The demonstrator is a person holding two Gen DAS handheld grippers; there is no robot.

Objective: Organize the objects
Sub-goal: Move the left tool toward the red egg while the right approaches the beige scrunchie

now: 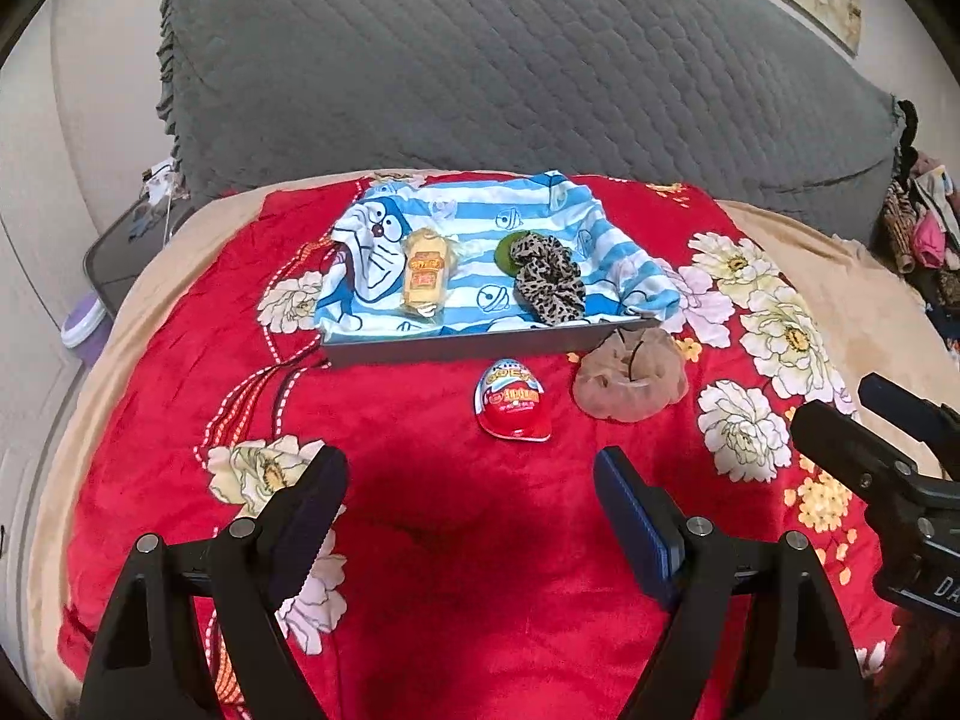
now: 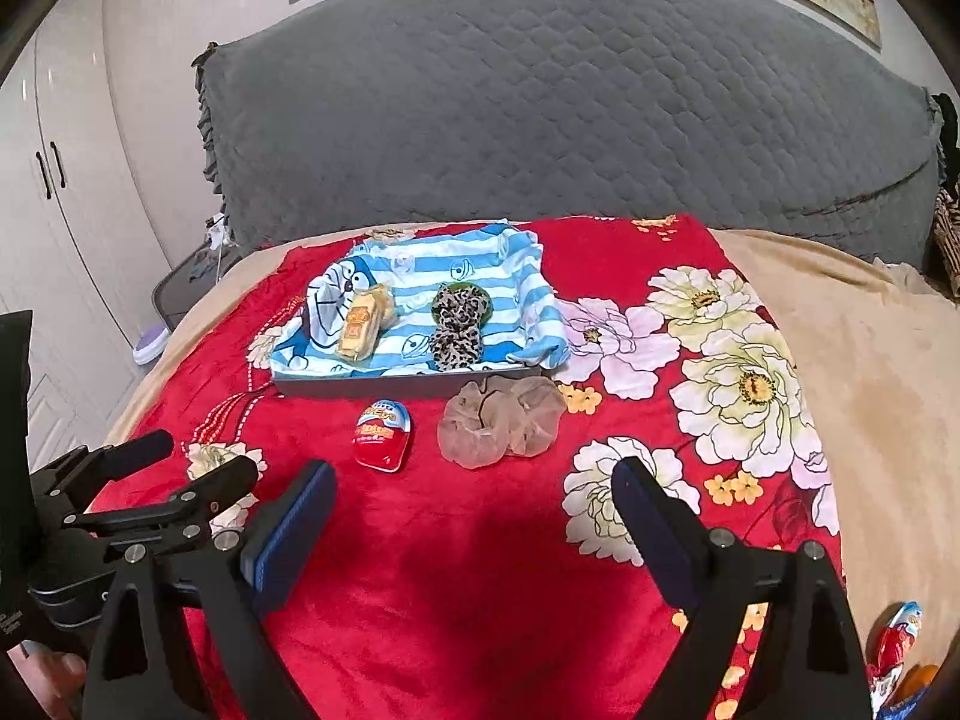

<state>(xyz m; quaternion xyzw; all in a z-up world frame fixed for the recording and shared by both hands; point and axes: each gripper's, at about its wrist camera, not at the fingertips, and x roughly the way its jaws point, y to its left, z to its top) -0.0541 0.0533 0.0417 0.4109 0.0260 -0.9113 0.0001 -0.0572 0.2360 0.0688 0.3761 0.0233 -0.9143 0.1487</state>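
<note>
Toy egg packets, scrunchies and a snack sit ahead of you on a red floral blanket (image 1: 420, 540). Nearest, your left gripper (image 1: 471, 486) hangs over bare blanket with its jaws spread wide and nothing between them. Your right gripper (image 2: 474, 489) is the same: jaws wide apart, empty, above the red fabric. Each shows at the edge of the other's view, so your 2 tools are side by side. At the bottom right corner of the right wrist view, a second egg packet (image 2: 897, 639) lies near the blanket's edge, partly cut off.

Just beyond your fingertips lies the red and blue egg-shaped toy packet (image 1: 513, 399), flat on the blanket. To its right, close but apart, is the beige sheer scrunchie (image 1: 630, 381), which touches or nearly touches the front wall of the grey tray (image 1: 444, 348).

A blue-and-white striped cartoon cloth (image 1: 480, 228) lines the tray and spills over its sides. On it, at left, lies a yellow wrapped snack (image 1: 426, 276), lengthwise front to back. At right is a leopard-print scrunchie (image 1: 549, 282), partly covering a green round item (image 1: 507, 252) behind it; you cannot tell what that is.

Farthest back, a grey quilted headboard cover (image 1: 510, 60) rises behind the bed.
</note>
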